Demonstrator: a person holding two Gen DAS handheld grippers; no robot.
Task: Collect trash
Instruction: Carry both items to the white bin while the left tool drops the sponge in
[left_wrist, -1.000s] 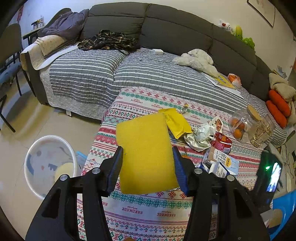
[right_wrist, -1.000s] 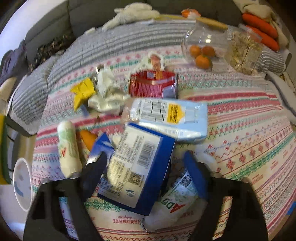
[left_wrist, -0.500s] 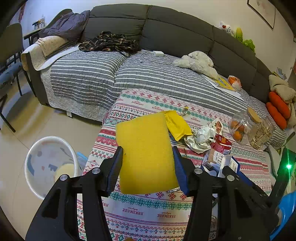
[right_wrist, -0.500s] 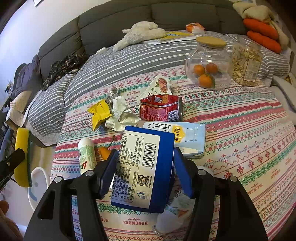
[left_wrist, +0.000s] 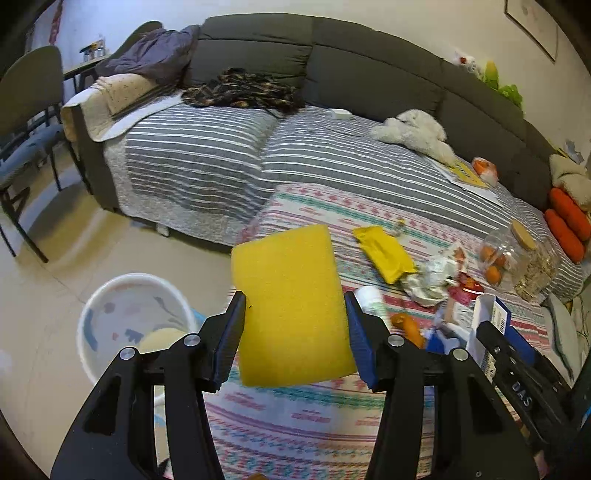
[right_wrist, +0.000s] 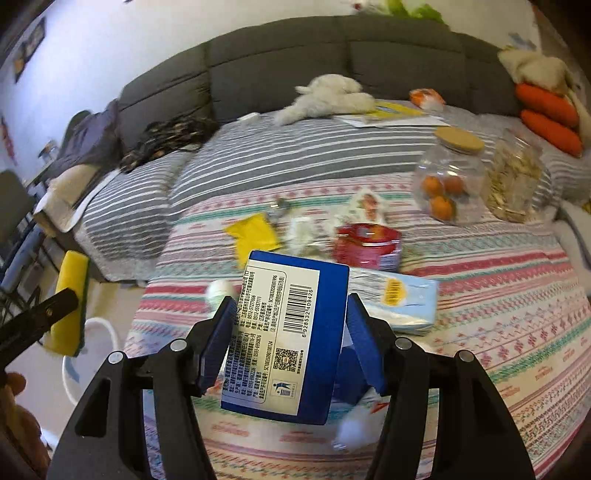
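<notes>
blue carton (right_wrist: 295, 332) with barcode label, right tool (right_wrist: 291, 343) clamping.

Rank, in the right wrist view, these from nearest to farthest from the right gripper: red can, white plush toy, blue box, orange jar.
1. Blue box, clamped in the right gripper.
2. Red can, mid-table.
3. Orange jar, far right table edge.
4. White plush toy, on the sofa.

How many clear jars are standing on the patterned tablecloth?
2. A cork-lidded jar holding small oranges stands at the far right of the tablecloth, and a second jar with pale, flaky contents stands right beside it, further right. None seem hidden.
</notes>
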